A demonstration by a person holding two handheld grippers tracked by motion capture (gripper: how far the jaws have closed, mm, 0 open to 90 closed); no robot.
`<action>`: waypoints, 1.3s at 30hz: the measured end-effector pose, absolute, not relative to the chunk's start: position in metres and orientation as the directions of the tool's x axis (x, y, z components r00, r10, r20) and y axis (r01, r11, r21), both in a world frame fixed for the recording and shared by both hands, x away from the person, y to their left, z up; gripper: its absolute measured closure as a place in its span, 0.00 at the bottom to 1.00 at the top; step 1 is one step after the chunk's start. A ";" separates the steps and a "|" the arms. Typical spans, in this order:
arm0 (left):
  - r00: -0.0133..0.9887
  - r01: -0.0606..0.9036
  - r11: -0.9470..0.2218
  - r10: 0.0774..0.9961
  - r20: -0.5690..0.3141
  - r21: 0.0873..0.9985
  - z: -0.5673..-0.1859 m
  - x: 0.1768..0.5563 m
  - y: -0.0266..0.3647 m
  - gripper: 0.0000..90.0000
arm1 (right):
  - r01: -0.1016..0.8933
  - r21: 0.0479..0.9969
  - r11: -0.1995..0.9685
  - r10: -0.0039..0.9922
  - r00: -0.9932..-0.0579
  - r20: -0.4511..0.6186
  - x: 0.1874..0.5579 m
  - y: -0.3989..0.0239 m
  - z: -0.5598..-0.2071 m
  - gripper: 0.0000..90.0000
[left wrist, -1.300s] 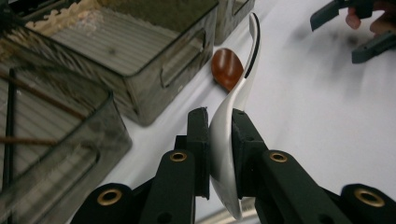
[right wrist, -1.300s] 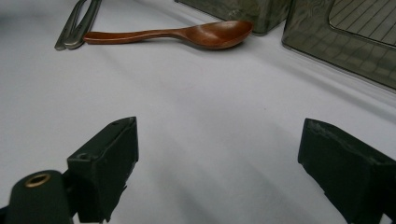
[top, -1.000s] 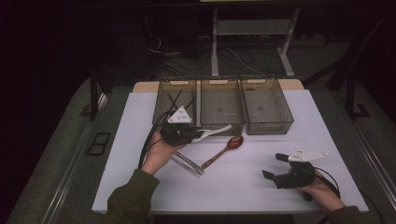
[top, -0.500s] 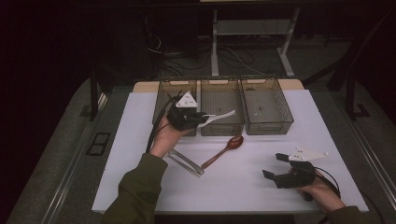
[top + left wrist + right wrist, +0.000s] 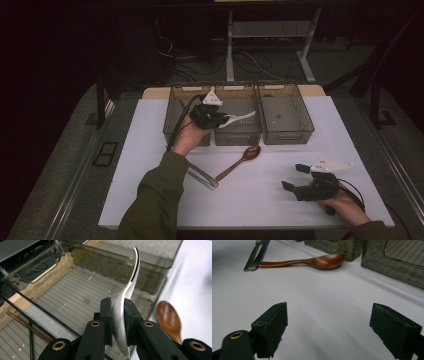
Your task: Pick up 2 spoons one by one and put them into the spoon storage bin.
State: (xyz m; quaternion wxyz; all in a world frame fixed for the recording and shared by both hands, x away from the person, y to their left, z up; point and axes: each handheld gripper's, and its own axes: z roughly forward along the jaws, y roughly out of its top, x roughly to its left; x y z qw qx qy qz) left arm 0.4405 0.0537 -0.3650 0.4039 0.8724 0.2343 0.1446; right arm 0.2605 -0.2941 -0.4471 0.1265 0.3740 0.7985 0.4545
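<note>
- White desk [image 5: 150, 165] under dim light: from the high view we see three clear bins [image 5: 285, 117] along its far edge, the left hand-held gripper [image 5: 220, 120] holding a white spoon [image 5: 240, 118] above the left and middle ones.
- Nearer us, a wooden spoon [image 5: 240, 161] and metal tongs [image 5: 202, 176] lie on the desk; the right hand-held gripper [image 5: 295, 177] rests wide open, well apart.
- Left gripper view: we see the jaws clamped on the white spoon [image 5: 125, 305], over a ribbed bin floor.
- Right gripper view: we see the jaws spread, nothing between them, the wooden spoon [image 5: 312, 262] beyond.
</note>
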 end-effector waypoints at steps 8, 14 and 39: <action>0.849 0.346 -0.605 0.528 0.036 0.717 -0.381 0.454 0.042 0.88 | 0.481 0.823 0.301 0.711 -0.689 0.143 0.261 -0.296 -0.447 0.16; 0.852 0.359 -0.629 0.523 0.034 0.689 -0.387 0.457 0.037 0.87 | 0.482 0.824 0.298 0.712 -0.688 0.145 0.260 -0.296 -0.447 0.16; 0.861 0.343 -0.482 0.504 -0.065 0.806 -0.361 0.411 0.044 0.39 | 0.482 0.824 0.297 0.714 -0.685 0.143 0.260 -0.296 -0.446 0.16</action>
